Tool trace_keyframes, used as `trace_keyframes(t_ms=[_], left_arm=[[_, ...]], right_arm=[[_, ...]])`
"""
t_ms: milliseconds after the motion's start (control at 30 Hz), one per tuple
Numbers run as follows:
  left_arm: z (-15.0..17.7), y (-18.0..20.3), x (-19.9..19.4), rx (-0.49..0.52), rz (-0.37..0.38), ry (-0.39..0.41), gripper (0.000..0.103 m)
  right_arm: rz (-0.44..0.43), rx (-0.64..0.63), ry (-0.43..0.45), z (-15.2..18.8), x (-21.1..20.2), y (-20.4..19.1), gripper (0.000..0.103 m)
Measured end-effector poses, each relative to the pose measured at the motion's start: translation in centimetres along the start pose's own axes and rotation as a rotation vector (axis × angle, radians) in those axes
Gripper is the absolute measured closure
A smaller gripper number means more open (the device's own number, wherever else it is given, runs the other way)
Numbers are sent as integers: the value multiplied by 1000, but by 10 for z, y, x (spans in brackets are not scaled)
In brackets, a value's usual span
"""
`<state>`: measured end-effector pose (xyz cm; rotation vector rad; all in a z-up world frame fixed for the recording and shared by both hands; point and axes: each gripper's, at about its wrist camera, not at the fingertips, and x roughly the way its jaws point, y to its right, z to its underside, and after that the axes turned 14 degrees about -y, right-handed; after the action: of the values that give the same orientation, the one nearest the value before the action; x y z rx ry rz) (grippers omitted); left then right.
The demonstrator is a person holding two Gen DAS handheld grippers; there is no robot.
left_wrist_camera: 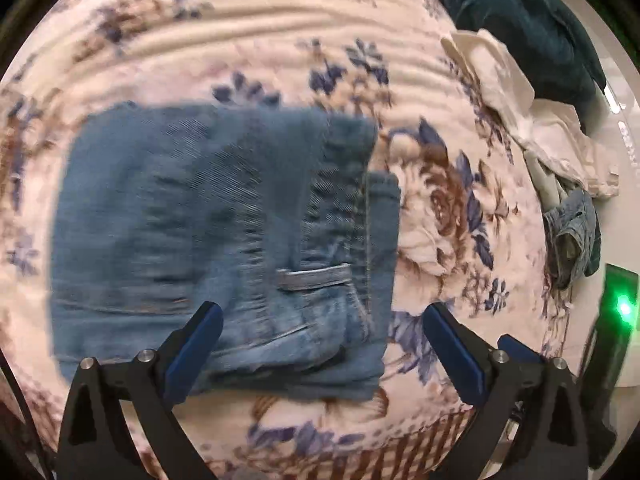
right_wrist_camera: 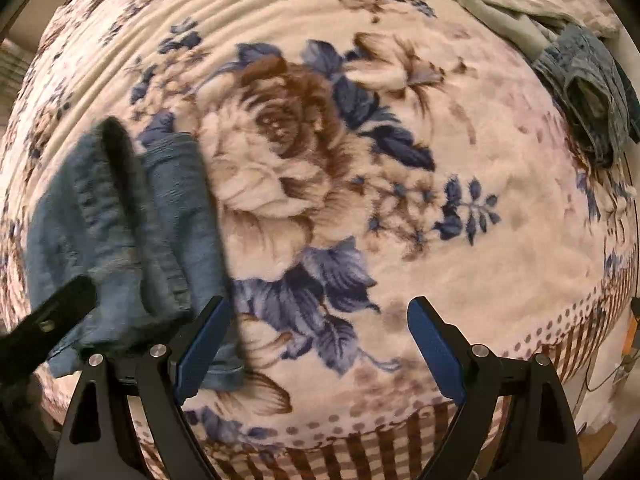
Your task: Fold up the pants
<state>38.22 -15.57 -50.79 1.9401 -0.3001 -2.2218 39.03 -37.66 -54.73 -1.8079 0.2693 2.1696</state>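
Folded blue jeans (left_wrist_camera: 216, 232) lie as a compact rectangle on the floral blanket (left_wrist_camera: 440, 208), with a belt loop facing up. My left gripper (left_wrist_camera: 320, 316) is open and empty, hovering over the near right part of the jeans. In the right wrist view the jeans (right_wrist_camera: 120, 240) lie at the left, and the blanket (right_wrist_camera: 400, 200) fills the rest. My right gripper (right_wrist_camera: 318, 308) is open and empty over bare blanket to the right of the jeans. A black finger of the left gripper (right_wrist_camera: 60, 304) shows at the left edge.
A pile of white cloth (left_wrist_camera: 520, 120) and a dark teal garment (left_wrist_camera: 520, 20) lie at the far right of the bed. A crumpled pale denim garment (left_wrist_camera: 576, 236) (right_wrist_camera: 588, 88) lies near the right edge. A device with a green light (left_wrist_camera: 622, 308) stands beyond the bed edge.
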Motion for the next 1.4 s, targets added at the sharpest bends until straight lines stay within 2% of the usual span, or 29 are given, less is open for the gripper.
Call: trace_keyframes(t_ms=[67,133,233,300,400,567,633,667,700,733,800,867,967,1000,1067,1133,1267,1333,1400], left_arm=[[4,-11,-16,-25,1,12,1],[10,-34,-41,-71,-2,55,1],[15,-80,-69,-146,-107,122,1],[13,-113,-74,-201,-164,125,1],[10,-156,-71,-284,-197,109,1],[14,-201,-57,-398,-209,83,1],[17,-208,-51,-429,-204,79,1],[18,-209,-48,-438,-196,73,1],[19,-209,-48,-442,-191,71,1],[20,-209,-45,-445,-188,67,1],[19,-205,-42,-440,-185,62,1],[19,-202,-42,-433,-185,61,1],[17,-197,-45,-414,-193,74,1],[15,-196,-45,-408,-200,78,1],[12,-191,-50,-390,-214,100,1],[6,-185,-58,-365,-214,137,1],[-10,-180,-61,-343,-148,160,1],[-21,-177,-55,-316,-128,149,1],[-32,-175,-46,-286,-114,128,1]], right_arm=[[-12,-18,6,6,-6,-8,11],[-60,-35,8,4,-12,-14,11],[-196,-65,-3,0,-16,-36,11],[-301,-86,-36,-6,-12,-53,11],[-419,-114,-77,-24,1,-75,11],[-454,-226,-140,-42,34,-120,11],[-486,-276,-193,-42,51,-142,11],[-455,-290,-184,-42,55,-150,13],[-435,-307,-158,-40,57,-158,20],[-419,-298,-158,-40,59,-161,52],[-438,-262,-162,-38,61,-160,60],[-445,-259,-118,-32,48,-155,71],[-503,-236,-50,-17,19,-135,79],[-466,-252,-8,-9,7,-131,80],[-399,-242,46,2,-6,-119,95],[-389,-184,47,6,-8,-96,95],[-371,-138,-7,2,12,-70,95],[-428,-184,-105,-6,33,-75,94],[-476,-222,-182,-14,47,-87,87]])
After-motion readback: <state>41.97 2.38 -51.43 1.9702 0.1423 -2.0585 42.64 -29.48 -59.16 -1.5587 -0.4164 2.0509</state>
